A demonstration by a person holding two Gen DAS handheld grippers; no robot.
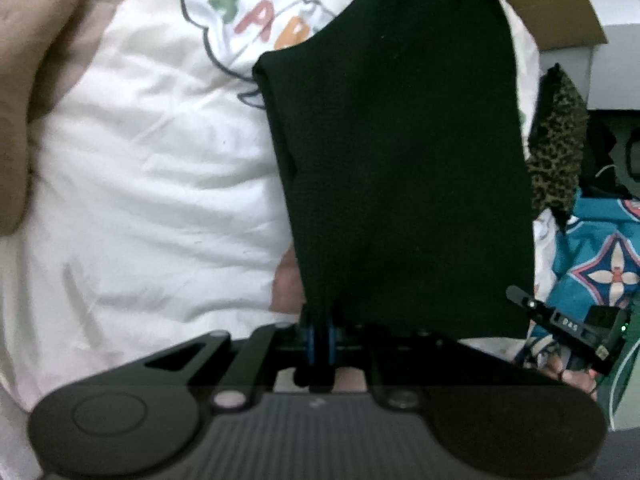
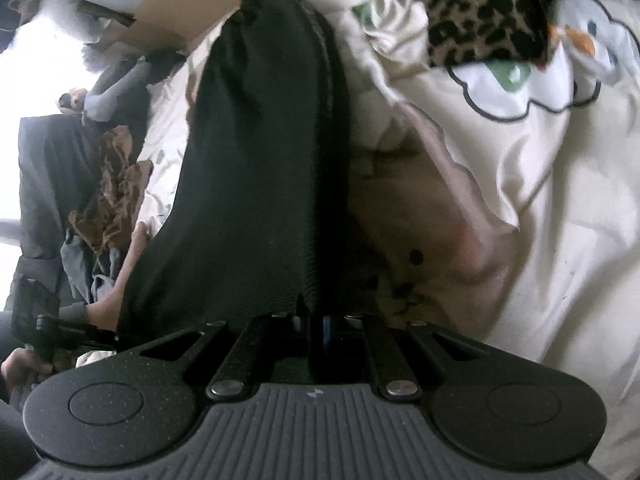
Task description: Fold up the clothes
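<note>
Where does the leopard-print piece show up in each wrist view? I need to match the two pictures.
Left wrist: the leopard-print piece sits at the right edge, just right of the hanging black garment.
Right wrist: it lies at the top right, on the cream bedding.
Shared landmark: the cloud-shaped print on the bedding, plus the black garment.

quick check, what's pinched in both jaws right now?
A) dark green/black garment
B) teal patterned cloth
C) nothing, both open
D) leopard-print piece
A: the left gripper and the right gripper each have their jaws shut on an edge of the dark garment, which hangs over the cream bedspread; the leopard-print piece and the teal cloth lie untouched.
</note>
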